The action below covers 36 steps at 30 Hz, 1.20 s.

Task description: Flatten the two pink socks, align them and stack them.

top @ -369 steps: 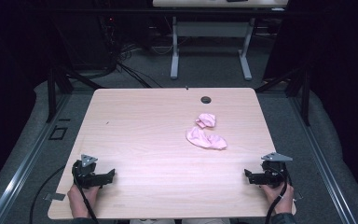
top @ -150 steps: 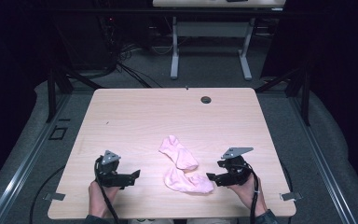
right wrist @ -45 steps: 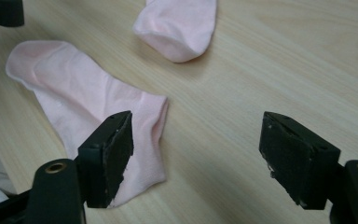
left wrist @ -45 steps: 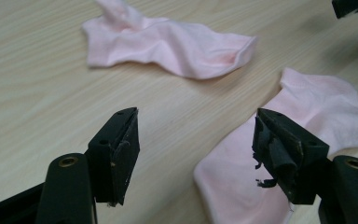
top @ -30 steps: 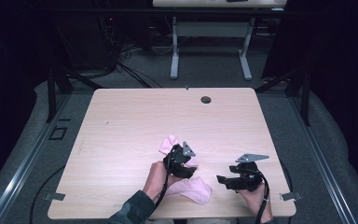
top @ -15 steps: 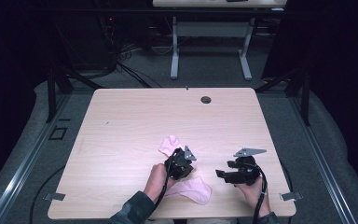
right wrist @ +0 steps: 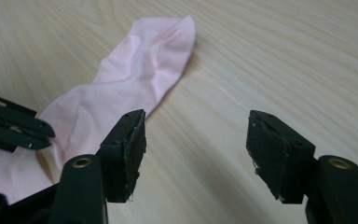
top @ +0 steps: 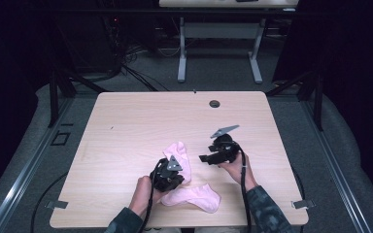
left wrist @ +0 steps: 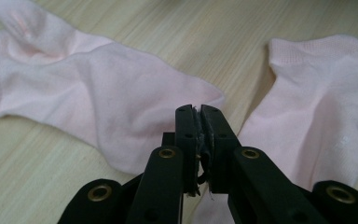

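Jaws of the left gripper (left wrist: pixel 198 140) are pressed together with nothing between them, over the gap between two pink socks; those of the right gripper (right wrist: pixel 193 154) gape wide, empty. On the pale woodgrain counter (top: pixel 126 121), the near sock (top: pixel 194 196) lies flat beside the far sock (top: pixel 178 154), both soft knit. Pairing seems underway; next, pinching a cuff.

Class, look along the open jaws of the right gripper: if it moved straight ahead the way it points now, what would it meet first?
Probably bare table. The right gripper is open, and wood shows between its jaws. The pink sock lies off to the left of that line; it might brush the left jaw, though depth is hard to judge.
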### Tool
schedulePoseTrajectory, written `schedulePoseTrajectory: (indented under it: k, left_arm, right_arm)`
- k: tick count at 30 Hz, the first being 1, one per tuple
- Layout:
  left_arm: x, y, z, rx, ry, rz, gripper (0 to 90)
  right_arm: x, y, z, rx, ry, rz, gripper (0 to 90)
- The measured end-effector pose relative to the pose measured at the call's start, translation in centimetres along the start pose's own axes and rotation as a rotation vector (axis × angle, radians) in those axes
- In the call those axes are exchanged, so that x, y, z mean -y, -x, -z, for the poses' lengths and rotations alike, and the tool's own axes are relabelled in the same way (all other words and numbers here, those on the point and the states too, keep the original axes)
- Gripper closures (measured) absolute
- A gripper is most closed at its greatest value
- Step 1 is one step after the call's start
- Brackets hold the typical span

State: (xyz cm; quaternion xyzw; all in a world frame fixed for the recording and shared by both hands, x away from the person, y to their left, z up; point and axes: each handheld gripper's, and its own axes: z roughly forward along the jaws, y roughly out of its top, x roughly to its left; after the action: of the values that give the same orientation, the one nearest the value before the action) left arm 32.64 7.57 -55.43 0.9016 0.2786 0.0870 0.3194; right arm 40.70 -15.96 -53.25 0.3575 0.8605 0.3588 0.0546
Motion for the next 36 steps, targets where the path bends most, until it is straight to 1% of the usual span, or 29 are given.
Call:
schedulePoseTrajectory:
  k: [1, 2, 3, 5, 7, 9, 10, 11, 12, 13, 15, 16, 17, 18, 19, 20, 22, 24, 25, 28, 29, 30, 32, 34, 35, 36]
  left_arm:
    - [0.2, -0.1, 0.0, 0.001, 0.007, 0.009, 85.7]
    - [0.3, -0.2, 0.1, 0.003, 0.002, 0.016, 85.8]
    - [0.5, -0.3, 0.2, 0.004, 0.008, 0.022, 85.8]
    - [0.7, -0.5, 0.2, 0.009, 0.010, 0.029, 86.0]
    - [0.9, -0.5, 0.3, 0.012, 0.013, 0.041, 85.9]
    - [1.1, -0.6, 0.3, 0.011, 0.013, 0.046, 85.9]
    - [1.2, -0.6, 0.4, 0.009, 0.014, 0.049, 85.9]
    - [1.2, -0.7, 0.4, 0.009, 0.018, 0.049, 85.8]
    - [1.3, -0.7, 0.4, 0.011, 0.019, 0.051, 85.8]
    - [1.3, -0.7, 0.5, 0.009, 0.018, 0.050, 85.9]
    - [1.4, -0.8, 0.7, 0.007, 0.017, 0.052, 86.1]
    - [1.5, -0.9, 0.7, 0.005, 0.020, 0.055, 86.3]
    - [1.6, -1.0, 0.7, 0.010, 0.021, 0.058, 87.0]
    - [1.6, -1.1, 0.8, 0.005, 0.014, 0.054, 87.6]
    - [1.7, -1.1, 0.9, 0.006, 0.017, 0.058, 88.0]
    - [1.7, -1.3, 0.9, 0.011, 0.017, 0.061, 88.4]
    - [1.8, -1.4, 1.0, 0.004, 0.017, 0.062, 88.5]
    - [1.8, -1.6, 1.2, 0.000, 0.020, 0.063, 88.6]
    - [1.8, -1.8, 1.2, 0.001, 0.020, 0.062, 88.6]
    - [1.6, -2.2, 1.4, -0.005, 0.022, 0.067, 88.5]
    - [1.6, -2.4, 1.4, -0.002, 0.023, 0.067, 88.5]
    - [1.5, -2.5, 1.3, -0.006, 0.031, 0.071, 88.5]
    - [1.2, -3.0, 1.2, -0.004, 0.020, 0.069, 88.5]
    - [0.9, -3.4, 0.8, -0.005, 0.021, 0.071, 88.5]
    - [0.7, -3.6, 0.7, -0.001, 0.017, 0.065, 88.5]
    - [0.4, -3.8, 0.5, -0.016, 0.010, 0.060, 88.4]
  right_arm:
    - [-0.7, 0.0, -0.7, -0.008, -0.019, 0.015, 37.5]
    - [-1.3, 0.0, -1.5, -0.014, -0.023, 0.034, 38.8]
    - [-1.9, -0.1, -2.1, -0.020, -0.036, 0.048, 39.3]
    - [-3.0, -0.1, -3.4, -0.030, -0.048, 0.060, 41.3]
    - [-4.0, 0.0, -4.5, -0.062, -0.053, 0.064, 43.4]
    - [-5.0, 0.0, -5.4, -0.075, -0.065, 0.060, 46.1]
    - [-5.4, 0.0, -5.9, -0.081, -0.062, 0.053, 46.6]
    - [-5.8, 0.1, -6.4, -0.076, -0.063, 0.052, 48.3]
    - [-6.2, 0.1, -6.8, -0.076, -0.077, 0.045, 49.4]
    - [-6.4, 0.2, -7.3, -0.081, -0.079, 0.040, 51.8]
    - [-6.8, 0.5, -8.0, -0.087, -0.109, 0.037, 61.6]
    - [-6.8, 0.5, -8.4, -0.095, -0.106, 0.013, 68.3]
    - [-6.8, 0.6, -8.6, -0.100, -0.125, 0.019, 73.6]
    - [-6.7, 0.6, -8.8, -0.099, -0.136, 0.021, 79.5]
    - [-6.6, 0.6, -8.9, -0.108, -0.115, 0.001, 85.7]
    - [-6.4, 0.6, -8.9, -0.106, -0.112, -0.005, 88.3]
    - [-6.4, 0.5, -8.5, -0.091, -0.120, 0.012, 89.0]
    - [-6.1, 0.3, -7.7, -0.059, -0.120, 0.016, 89.5]
    - [-5.9, 0.3, -7.3, -0.054, -0.110, 0.007, 89.6]
    - [-5.0, 0.0, -5.5, -0.018, -0.101, -0.015, 89.6]
    - [-4.6, 0.0, -4.7, 0.004, -0.097, 0.001, 89.6]
    - [-4.1, -0.2, -3.9, 0.018, -0.096, -0.018, 89.5]
    - [-2.9, -0.6, -2.5, 0.045, -0.082, -0.037, 89.5]
    - [-1.5, -1.2, -1.3, 0.065, -0.100, -0.056, 89.4]
    - [-0.7, -1.4, -0.9, 0.067, -0.097, -0.076, 89.4]
    - [0.0, -1.7, -0.4, 0.075, -0.103, -0.094, 89.4]
